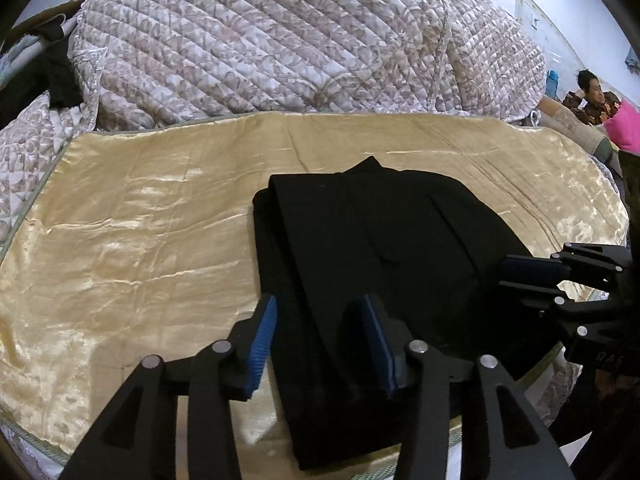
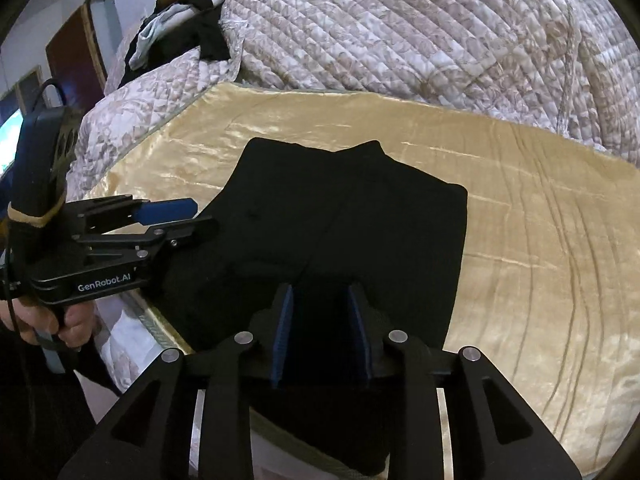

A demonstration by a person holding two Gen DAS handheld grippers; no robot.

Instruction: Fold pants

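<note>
Black pants (image 1: 384, 240) lie folded in layers on a gold satin sheet (image 1: 140, 220); they also show in the right wrist view (image 2: 344, 216). My left gripper (image 1: 320, 312) is open over the near left part of the pants, fingers apart with fabric between them. It shows from the side in the right wrist view (image 2: 200, 214). My right gripper (image 2: 322, 300) is open over the near edge of the pants, where the fabric hangs off the bed. It shows at the right in the left wrist view (image 1: 504, 276).
A quilted floral bedspread (image 1: 280, 40) is heaped behind the sheet. Dark clothes (image 2: 192, 36) lie at the far left. A person (image 1: 596, 96) sits at the far right beside a pink cushion (image 1: 628, 128). The bed edge (image 2: 156, 320) runs along the near side.
</note>
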